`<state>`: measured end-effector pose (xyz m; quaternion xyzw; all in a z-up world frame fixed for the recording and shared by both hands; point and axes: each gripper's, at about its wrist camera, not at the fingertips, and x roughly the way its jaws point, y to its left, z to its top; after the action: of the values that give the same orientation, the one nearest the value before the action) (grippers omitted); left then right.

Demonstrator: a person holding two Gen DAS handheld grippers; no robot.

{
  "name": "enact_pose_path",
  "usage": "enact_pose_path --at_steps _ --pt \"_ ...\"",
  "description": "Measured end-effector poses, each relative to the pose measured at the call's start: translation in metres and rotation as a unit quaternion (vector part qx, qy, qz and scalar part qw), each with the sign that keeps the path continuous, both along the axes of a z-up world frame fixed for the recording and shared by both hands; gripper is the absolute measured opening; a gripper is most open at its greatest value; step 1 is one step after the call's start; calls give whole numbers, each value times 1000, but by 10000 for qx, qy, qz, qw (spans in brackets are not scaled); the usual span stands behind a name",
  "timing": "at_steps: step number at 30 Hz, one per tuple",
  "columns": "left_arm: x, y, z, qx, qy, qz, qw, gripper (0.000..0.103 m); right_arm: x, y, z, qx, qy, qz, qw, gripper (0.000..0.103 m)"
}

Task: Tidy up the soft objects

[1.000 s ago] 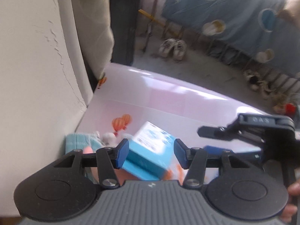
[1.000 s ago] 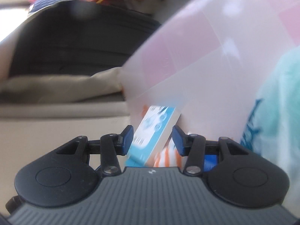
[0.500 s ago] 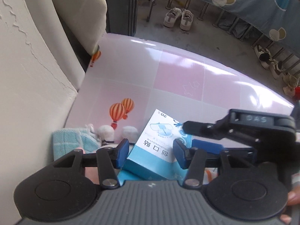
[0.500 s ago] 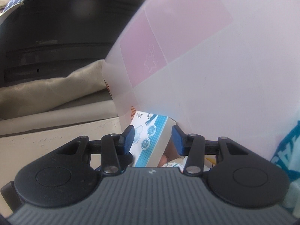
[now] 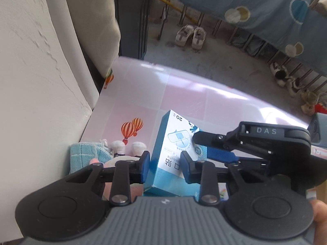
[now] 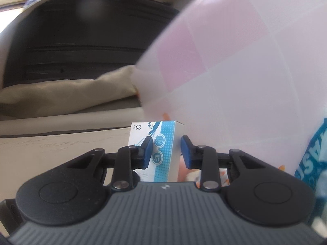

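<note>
A blue and white plaster box [image 5: 173, 143] stands tilted on end above the pink and white table cover [image 5: 184, 94]. My right gripper [image 6: 166, 152] comes in from the right and is closing, its pads [image 6: 148, 151] pressing on the box [image 6: 161, 140]. In the left wrist view one of its fingers [image 5: 220, 155] lies against the box's right edge. My left gripper [image 5: 165, 164] hovers over the box's lower half and is closing too. The box face is wider than the gap and lies behind its pads. A teal cloth [image 5: 85, 153] and a white plush toy [image 5: 120, 146] sit at the left.
A beige wall [image 5: 40, 81] borders the table on the left. The floor beyond holds shoes [image 5: 190, 35] and a blue patterned sheet [image 5: 265, 6]. Teal lettered fabric [image 6: 314, 153] fills the right edge of the right wrist view. A thumb [image 5: 318, 220] shows at the lower right.
The box has gone from lying tilted to standing more upright and closer to both cameras. Both pairs of jaws have narrowed around it.
</note>
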<state>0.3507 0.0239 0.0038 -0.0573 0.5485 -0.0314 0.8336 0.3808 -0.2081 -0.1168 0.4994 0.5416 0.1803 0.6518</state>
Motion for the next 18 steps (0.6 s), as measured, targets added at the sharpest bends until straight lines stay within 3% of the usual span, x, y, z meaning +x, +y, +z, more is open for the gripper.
enact_pose_path --at_steps 9,14,16,18 --pt "-54 -42 72 -363 -585 -501 9964 30 -47 -58 78 -19 -713 -259 9971 29" --pt "-89 -102 90 -591 -698 -1047 9903 29 -97 -134 96 -18 -818 -601 9948 29" --pt "-101 -134 93 -741 -681 -1354 9857 20 -117 -166 97 33 -826 -747 9938 29" --pt "-114 -169 91 -840 -647 -1648 9806 20 -141 -203 103 -148 -863 -939 9917 29"
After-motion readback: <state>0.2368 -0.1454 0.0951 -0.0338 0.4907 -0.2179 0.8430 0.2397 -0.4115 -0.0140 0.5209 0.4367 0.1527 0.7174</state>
